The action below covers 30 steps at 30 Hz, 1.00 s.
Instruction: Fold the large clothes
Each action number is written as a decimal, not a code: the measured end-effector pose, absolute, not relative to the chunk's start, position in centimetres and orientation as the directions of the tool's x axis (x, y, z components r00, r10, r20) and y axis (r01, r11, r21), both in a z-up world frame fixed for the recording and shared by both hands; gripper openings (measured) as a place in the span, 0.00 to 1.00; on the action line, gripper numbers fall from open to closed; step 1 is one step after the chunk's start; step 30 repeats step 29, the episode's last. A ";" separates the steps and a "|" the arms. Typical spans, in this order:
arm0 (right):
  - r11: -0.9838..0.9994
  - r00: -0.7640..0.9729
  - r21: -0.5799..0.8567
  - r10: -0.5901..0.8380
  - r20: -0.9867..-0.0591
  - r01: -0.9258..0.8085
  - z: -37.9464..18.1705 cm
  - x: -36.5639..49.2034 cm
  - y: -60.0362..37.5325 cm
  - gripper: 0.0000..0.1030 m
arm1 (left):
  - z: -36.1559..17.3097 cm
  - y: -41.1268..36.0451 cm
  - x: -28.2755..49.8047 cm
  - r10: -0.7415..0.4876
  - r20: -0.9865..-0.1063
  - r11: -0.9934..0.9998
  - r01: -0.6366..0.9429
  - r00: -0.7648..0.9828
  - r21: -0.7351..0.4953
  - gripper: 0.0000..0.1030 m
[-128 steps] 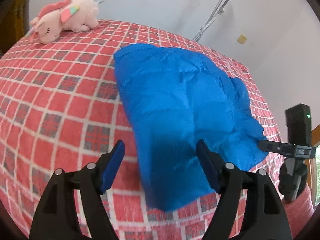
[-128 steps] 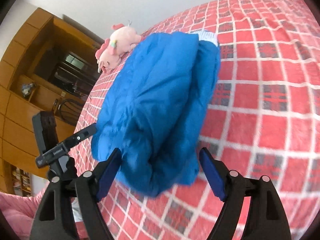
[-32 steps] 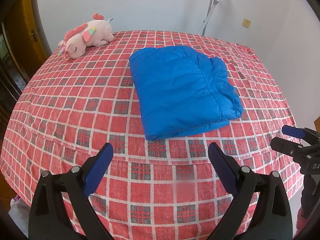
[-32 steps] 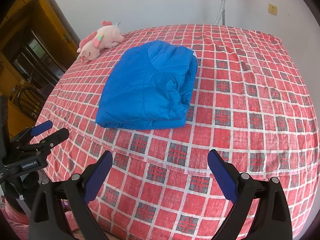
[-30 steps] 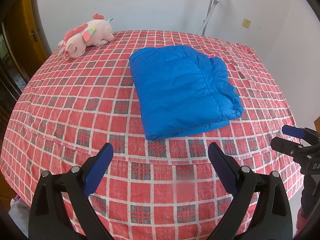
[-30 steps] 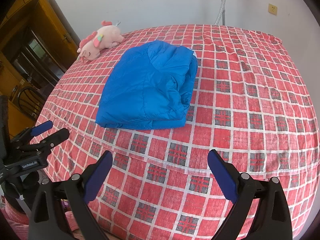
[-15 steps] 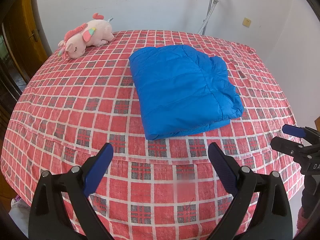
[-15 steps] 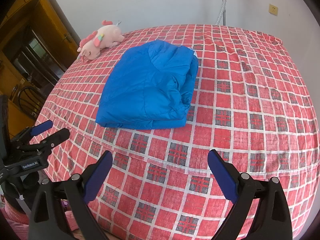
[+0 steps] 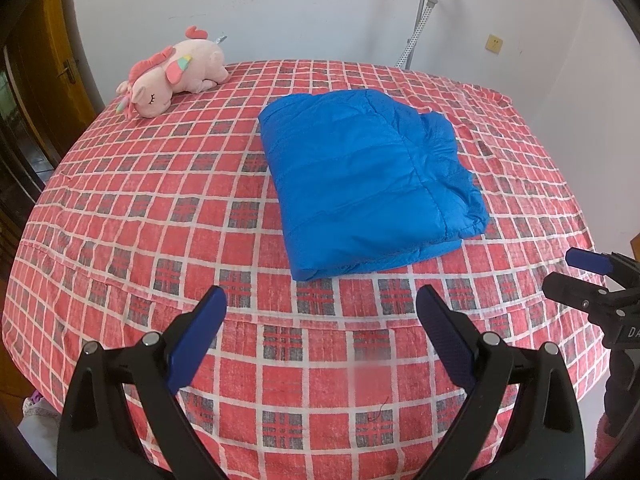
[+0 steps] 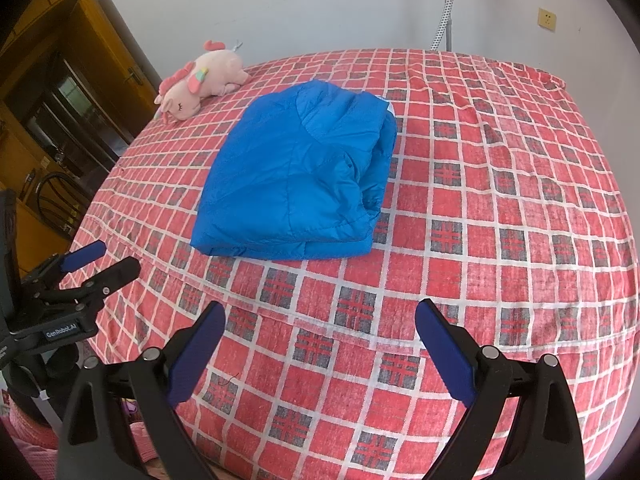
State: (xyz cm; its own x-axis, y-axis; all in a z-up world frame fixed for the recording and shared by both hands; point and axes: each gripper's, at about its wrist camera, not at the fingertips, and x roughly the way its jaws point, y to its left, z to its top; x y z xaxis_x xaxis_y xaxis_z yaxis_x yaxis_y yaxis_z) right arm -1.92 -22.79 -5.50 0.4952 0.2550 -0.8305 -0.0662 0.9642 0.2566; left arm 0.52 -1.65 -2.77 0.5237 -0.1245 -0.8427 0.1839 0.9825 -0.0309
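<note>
A blue quilted jacket (image 9: pixel 368 184) lies folded into a thick rectangle in the middle of the bed (image 9: pixel 120 208), also shown in the right wrist view as the same jacket (image 10: pixel 296 176). My left gripper (image 9: pixel 322 308) hovers open over the bed's near edge, well short of the jacket, with nothing between its fingers. My right gripper (image 10: pixel 320 320) is open too, back from the jacket's near edge and holding nothing. Each gripper shows at the edge of the other's view: the right gripper (image 9: pixel 580 276) and the left gripper (image 10: pixel 100 264).
A pink unicorn plush (image 9: pixel 172 76) rests at the bed's far left corner. The red checked cover (image 10: pixel 500 240) spreads around the jacket. A grey stand (image 9: pixel 424 4) leans on the white wall behind. Wooden door and furniture (image 10: pixel 60 92) stand left of the bed.
About four seconds ago both grippers were close up against the jacket; now they are pulled back past the bed's near edge. Over the last second nothing has visibly moved.
</note>
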 end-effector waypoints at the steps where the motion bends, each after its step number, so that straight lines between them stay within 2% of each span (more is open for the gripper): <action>1: 0.964 0.495 0.256 0.255 -0.831 -0.068 -5.5 -1.8 -22.8 0.93 | -2.8 -1.7 0.5 -0.123 -0.844 0.983 0.183 0.523 -0.030 0.92; 30: 0.963 0.492 0.262 0.262 -0.830 -0.070 -5.7 -1.3 -23.0 0.93 | -3.3 -1.4 1.1 -0.097 -0.858 0.984 0.178 0.504 -0.007 0.92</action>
